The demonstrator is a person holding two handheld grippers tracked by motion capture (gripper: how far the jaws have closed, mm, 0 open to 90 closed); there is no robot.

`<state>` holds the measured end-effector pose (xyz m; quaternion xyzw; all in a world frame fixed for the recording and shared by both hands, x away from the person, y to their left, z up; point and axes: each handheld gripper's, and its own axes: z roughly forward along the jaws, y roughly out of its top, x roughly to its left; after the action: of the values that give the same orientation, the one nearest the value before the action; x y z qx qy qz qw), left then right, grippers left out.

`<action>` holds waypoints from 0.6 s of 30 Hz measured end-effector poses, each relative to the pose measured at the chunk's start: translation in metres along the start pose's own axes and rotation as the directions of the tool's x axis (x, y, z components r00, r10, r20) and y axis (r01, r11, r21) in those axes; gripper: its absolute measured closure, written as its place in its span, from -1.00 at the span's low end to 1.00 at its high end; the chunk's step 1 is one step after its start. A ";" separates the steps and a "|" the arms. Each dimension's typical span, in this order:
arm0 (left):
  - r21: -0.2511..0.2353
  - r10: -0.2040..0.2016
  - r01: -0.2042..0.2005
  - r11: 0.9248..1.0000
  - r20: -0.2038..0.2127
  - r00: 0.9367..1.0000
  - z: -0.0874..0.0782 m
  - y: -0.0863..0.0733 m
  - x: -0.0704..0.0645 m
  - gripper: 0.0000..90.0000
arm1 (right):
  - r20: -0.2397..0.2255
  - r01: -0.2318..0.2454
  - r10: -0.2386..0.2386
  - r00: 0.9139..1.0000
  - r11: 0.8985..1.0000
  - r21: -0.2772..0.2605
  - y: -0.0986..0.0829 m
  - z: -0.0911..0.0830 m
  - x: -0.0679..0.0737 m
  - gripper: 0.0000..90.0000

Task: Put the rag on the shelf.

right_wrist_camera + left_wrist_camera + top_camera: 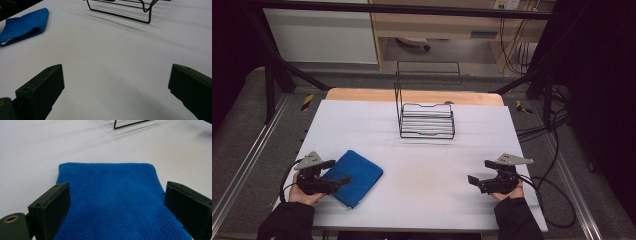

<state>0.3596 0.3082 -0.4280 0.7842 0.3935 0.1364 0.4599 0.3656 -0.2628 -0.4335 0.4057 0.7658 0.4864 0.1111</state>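
Hovering over cloth [353, 177]: left gripper [335, 172], jaws wide apart, straddling folded blue cloth at near-left of table [422, 165]. In left gripper view, cloth [117, 200] is lying flat between jaws, not yet pinched. Right gripper [479, 173] is resting at near-right, jaws apart, nothing between them, well apart from cloth. Rack [426, 120] is standing at far middle. Risks, as judgement: jaws closing too high are catching only top layer, so fold is opening on lift; pushing down is sliding cloth across smooth table.

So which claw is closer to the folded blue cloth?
Left. The left claw hangs open right over the folded blue cloth; the right claw sits far across the white table.
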 end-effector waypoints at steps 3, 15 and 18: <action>0.001 0.002 -0.002 1.000 -0.001 1.000 0.000 0.000 0.000 -0.84 | -0.004 -0.006 0.006 1.000 1.000 -0.004 0.001 0.001 0.000 -0.97; 0.015 -0.014 0.014 1.000 -0.004 1.000 0.006 0.012 -0.014 -0.76 | -0.003 -0.007 0.007 1.000 1.000 0.009 0.003 0.006 0.007 -0.96; 0.032 -0.015 0.015 0.999 0.014 1.000 0.014 0.017 -0.024 -0.71 | -0.003 -0.007 0.007 1.000 1.000 0.009 0.003 0.007 0.007 -0.96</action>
<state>0.3604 0.2771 -0.4183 0.7895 0.3981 0.1209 0.4512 0.3664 -0.2527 -0.4334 0.4082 0.7668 0.4838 0.1066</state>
